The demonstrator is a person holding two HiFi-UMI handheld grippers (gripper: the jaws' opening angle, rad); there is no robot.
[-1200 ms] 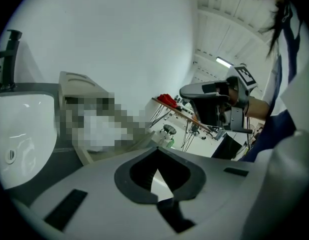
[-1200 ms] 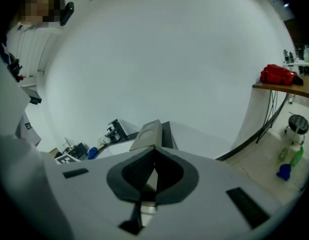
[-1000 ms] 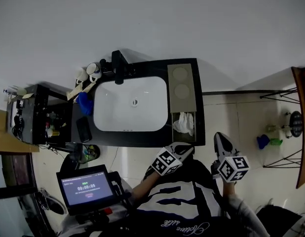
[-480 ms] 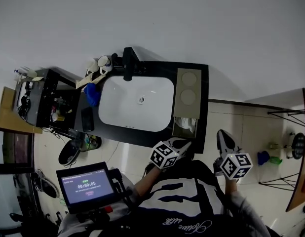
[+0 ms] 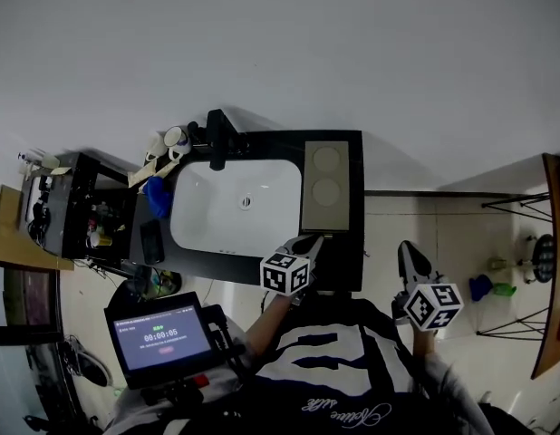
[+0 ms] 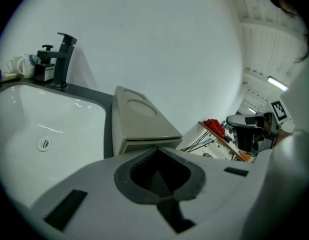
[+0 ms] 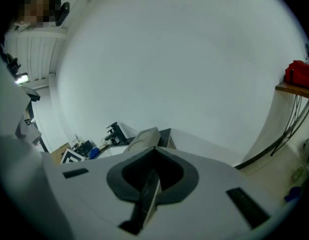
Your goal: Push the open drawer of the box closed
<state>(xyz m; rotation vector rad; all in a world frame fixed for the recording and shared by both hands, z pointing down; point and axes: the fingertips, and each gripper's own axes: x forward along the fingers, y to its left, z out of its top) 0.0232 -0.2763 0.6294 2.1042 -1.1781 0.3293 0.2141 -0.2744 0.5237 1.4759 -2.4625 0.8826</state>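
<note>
A beige box (image 5: 323,187) lies on the black counter (image 5: 355,243), right of the white basin (image 5: 235,205). Its drawer front (image 6: 144,145) sits pushed in, about level with the box's front; no white cloth shows. My left gripper (image 5: 304,245) is shut with its tip right at that front, and I cannot tell whether it touches. In the left gripper view the box (image 6: 139,116) rises just beyond the shut left gripper (image 6: 157,153). My right gripper (image 5: 410,263) hangs shut and empty off the counter's right side, over the tiled floor. The right gripper (image 7: 154,151) faces the white wall.
A black tap (image 5: 217,134) and white mugs (image 5: 171,139) stand behind the basin. A blue item (image 5: 156,196) and a dark phone (image 5: 153,238) lie to its left. A black shelf unit (image 5: 81,207) stands further left. A screen (image 5: 162,333) is near my body. A wooden shelf (image 5: 552,261) is at right.
The drawer stood open with a white cloth inside; it has gone into the box. My left gripper moved forward up to the box's front. The right gripper stayed put.
</note>
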